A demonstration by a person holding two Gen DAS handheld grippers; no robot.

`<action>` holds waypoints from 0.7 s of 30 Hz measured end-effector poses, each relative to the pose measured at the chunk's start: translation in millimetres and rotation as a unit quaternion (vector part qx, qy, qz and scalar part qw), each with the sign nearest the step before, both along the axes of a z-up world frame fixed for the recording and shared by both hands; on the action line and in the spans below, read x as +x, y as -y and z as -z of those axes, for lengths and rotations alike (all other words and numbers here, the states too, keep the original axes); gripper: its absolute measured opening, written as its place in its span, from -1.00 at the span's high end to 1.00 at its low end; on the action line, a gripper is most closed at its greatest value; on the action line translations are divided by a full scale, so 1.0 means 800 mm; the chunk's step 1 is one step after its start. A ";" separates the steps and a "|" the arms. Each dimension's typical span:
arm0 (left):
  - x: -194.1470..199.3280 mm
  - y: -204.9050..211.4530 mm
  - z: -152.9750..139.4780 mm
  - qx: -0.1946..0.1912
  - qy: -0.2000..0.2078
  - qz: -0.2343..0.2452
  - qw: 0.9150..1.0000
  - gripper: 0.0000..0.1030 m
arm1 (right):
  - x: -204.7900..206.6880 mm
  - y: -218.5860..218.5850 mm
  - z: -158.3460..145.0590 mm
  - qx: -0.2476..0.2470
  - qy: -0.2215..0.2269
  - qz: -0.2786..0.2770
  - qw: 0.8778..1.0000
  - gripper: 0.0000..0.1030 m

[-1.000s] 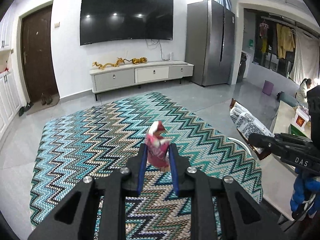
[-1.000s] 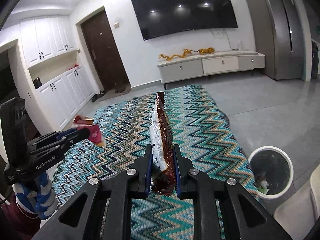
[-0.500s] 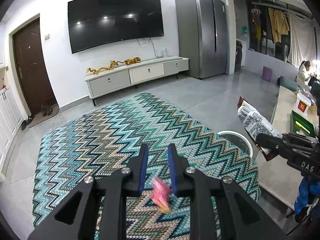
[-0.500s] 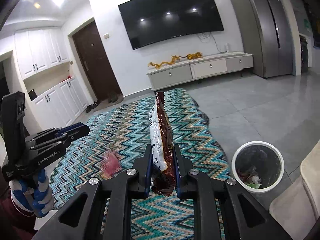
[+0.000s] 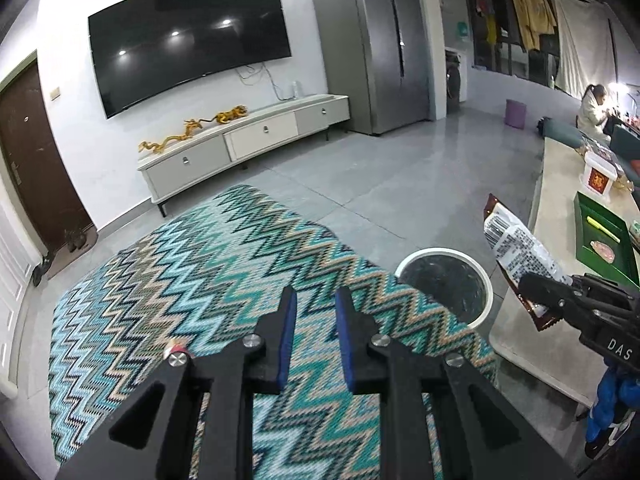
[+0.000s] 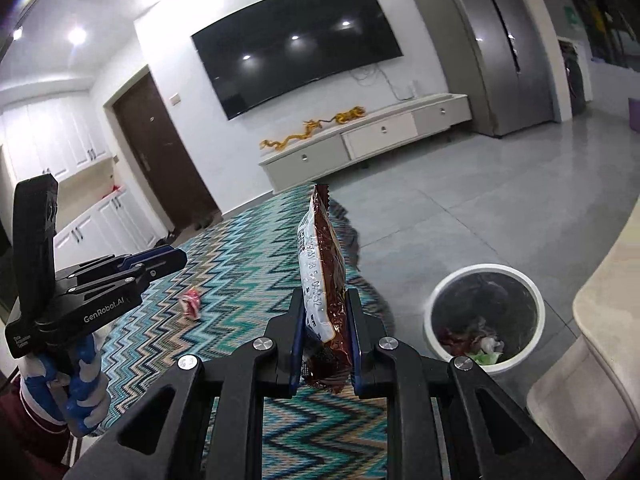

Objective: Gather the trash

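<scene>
My right gripper (image 6: 323, 296) is shut on a brown snack bag (image 6: 322, 264), held upright above the rug; the bag also shows in the left wrist view (image 5: 520, 252). My left gripper (image 5: 314, 300) is open and empty over the rug. A small red wrapper (image 6: 191, 302) lies on the zigzag rug (image 6: 240, 264), below my left gripper (image 6: 172, 258) as the right wrist view shows it. A white round trash bin (image 6: 484, 314) with trash inside stands on the floor by the rug's right edge; it also shows in the left wrist view (image 5: 446, 280).
A beige table edge (image 5: 560, 220) is at the right, with a green tray (image 5: 604, 232) and a box on it. A TV cabinet (image 5: 244, 148), a fridge (image 5: 376, 48) and a dark door (image 6: 160, 160) line the far wall. A person sits far right.
My left gripper opened and the red wrapper fell from it onto the rug. Both grippers swung right, bringing the bin closer. The right gripper still holds the bag.
</scene>
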State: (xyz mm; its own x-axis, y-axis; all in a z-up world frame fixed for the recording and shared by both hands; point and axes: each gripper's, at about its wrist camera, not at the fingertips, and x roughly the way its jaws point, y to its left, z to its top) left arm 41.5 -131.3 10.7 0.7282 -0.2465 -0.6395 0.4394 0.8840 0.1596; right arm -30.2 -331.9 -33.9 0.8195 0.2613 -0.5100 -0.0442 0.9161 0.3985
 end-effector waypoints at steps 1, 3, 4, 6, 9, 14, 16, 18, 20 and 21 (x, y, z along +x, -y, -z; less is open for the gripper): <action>0.003 0.007 0.002 0.001 -0.002 0.003 1.000 0.69 | 0.001 0.003 0.003 0.002 -0.001 0.003 1.000 0.65; 0.011 0.021 0.005 0.004 -0.006 0.010 1.000 0.70 | 0.005 0.012 0.010 0.007 -0.005 0.009 1.000 0.65; 0.015 0.027 0.007 0.006 -0.007 0.013 1.000 0.70 | 0.008 0.017 0.013 0.009 -0.008 0.011 1.000 0.65; 0.023 0.037 0.011 0.009 -0.011 0.018 1.000 0.70 | 0.014 0.024 0.020 0.014 -0.013 0.015 1.000 0.65; 0.036 0.050 0.020 0.012 -0.018 0.021 1.000 0.71 | 0.024 0.033 0.029 0.021 -0.021 0.019 0.999 0.65; 0.051 0.049 0.035 0.009 -0.036 0.012 0.999 0.71 | 0.040 0.040 0.044 0.029 -0.032 0.016 0.999 0.65; 0.057 0.036 0.037 -0.003 -0.045 0.005 0.999 0.70 | 0.046 0.041 0.049 0.033 -0.035 0.012 0.999 0.65; 0.061 0.018 0.035 -0.021 -0.054 -0.004 0.998 0.67 | 0.049 0.041 0.051 0.035 -0.035 0.009 0.999 0.65; 0.066 -0.006 0.034 -0.041 -0.067 -0.015 0.997 0.63 | 0.050 0.040 0.053 0.037 -0.034 0.007 0.999 0.65; 0.069 -0.025 0.034 -0.052 -0.074 -0.029 0.996 0.46 | 0.049 0.039 0.053 0.038 -0.033 0.006 0.999 0.64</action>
